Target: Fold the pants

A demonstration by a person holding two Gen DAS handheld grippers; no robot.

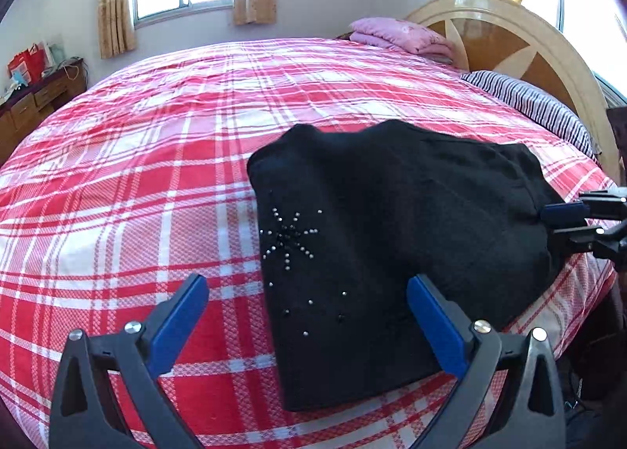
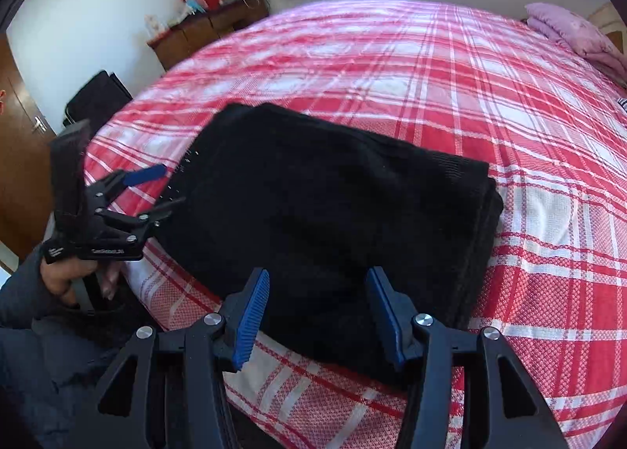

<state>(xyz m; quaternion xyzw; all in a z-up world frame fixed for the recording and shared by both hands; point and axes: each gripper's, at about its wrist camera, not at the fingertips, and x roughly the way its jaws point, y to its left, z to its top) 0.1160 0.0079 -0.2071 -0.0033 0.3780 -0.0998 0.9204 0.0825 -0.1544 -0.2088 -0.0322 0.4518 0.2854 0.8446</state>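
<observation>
Black pants (image 1: 392,229) (image 2: 325,213), folded into a thick rectangle, lie on the red plaid bed (image 1: 137,182) (image 2: 470,96) near its front edge. A star of small studs (image 1: 290,233) shows on the top layer. My left gripper (image 1: 307,286) (image 2: 172,188) is open wide at the pants' studded end with nothing between its fingers, and a hand (image 2: 66,276) holds it. My right gripper (image 2: 317,276) (image 1: 566,222) is open at the opposite end. Its blue pads (image 2: 250,315) stand apart just above the cloth's near edge and pinch nothing.
A folded pink quilt (image 1: 399,35) and a striped pillow (image 1: 529,104) lie by the wooden headboard (image 1: 509,41). A cluttered wooden dresser (image 2: 207,29) stands against the far wall. A dark chair (image 2: 98,96) and a door (image 2: 19,127) are beside the bed.
</observation>
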